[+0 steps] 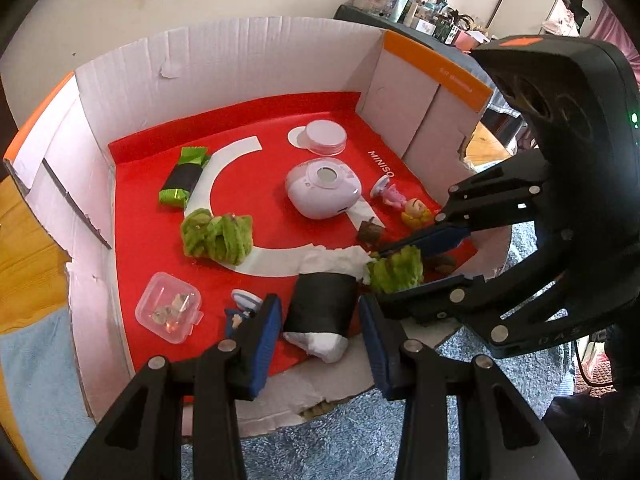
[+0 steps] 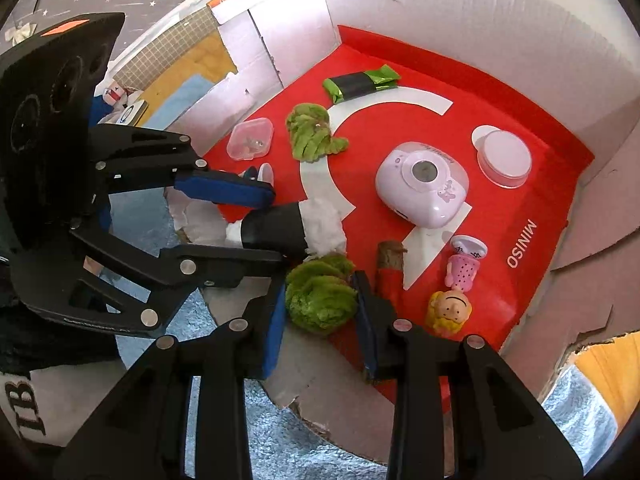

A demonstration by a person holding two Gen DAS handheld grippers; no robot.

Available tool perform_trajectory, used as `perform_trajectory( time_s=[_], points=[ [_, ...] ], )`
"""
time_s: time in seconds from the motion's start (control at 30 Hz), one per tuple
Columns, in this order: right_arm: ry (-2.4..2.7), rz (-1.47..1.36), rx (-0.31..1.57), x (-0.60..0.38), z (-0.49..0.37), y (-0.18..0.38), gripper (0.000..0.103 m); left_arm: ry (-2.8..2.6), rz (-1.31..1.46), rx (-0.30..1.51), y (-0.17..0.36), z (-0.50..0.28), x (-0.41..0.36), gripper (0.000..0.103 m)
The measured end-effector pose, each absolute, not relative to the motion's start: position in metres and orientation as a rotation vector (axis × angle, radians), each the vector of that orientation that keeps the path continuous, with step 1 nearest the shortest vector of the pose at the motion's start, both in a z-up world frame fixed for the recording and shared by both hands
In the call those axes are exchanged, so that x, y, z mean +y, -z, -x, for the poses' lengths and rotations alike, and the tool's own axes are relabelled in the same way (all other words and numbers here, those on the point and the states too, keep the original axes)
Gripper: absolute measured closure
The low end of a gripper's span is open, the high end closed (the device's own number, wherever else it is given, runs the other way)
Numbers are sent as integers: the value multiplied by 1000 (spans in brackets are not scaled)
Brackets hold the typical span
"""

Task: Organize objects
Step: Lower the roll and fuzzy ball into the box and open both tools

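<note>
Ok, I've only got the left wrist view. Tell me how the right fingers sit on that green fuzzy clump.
Observer: The right gripper has the green fuzzy clump squeezed between both pads, one on each side.
Operator: Now check what lies past its far finger.
Observer: A red and brown stick lies right beside that finger.
Operator: Give me the left gripper from the side.
Observer: The black roll lies lengthwise between the fingers of the left gripper; I cannot tell whether they pinch it.

Two green fuzzy bundles [image 2: 314, 134], one camera [image 2: 422, 188].
</note>
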State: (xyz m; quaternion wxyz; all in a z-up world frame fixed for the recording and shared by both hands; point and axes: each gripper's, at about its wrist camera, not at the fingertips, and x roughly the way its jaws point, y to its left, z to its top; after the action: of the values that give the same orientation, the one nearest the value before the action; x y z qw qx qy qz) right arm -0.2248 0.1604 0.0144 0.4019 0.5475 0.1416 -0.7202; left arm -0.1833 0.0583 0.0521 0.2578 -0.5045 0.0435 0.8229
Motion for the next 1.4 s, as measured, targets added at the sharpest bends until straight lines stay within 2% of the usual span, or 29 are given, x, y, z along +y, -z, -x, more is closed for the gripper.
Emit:
perform_trajectory(
  time_s=[0.33,0.37,0.43,0.5,1.4],
  points=[
    [1814,-1377,369,159,224,-14,71,-2233,1364,117,-54,182,54,61],
    [1817,-1376,372,159,224,-14,69,-2235,1364,116,-54,181,54,61],
    [1842,-1364,392,159,224,-15,53,-2232,1364,110,-54,181,53,61],
    [1842,-1362,376,160,226,-16,51,-2231,1364,107,-54,181,53,61],
    [1838,-1362,377,153,222,-19,51,-2229,1359,99,-59,178,45,61]
  ],
)
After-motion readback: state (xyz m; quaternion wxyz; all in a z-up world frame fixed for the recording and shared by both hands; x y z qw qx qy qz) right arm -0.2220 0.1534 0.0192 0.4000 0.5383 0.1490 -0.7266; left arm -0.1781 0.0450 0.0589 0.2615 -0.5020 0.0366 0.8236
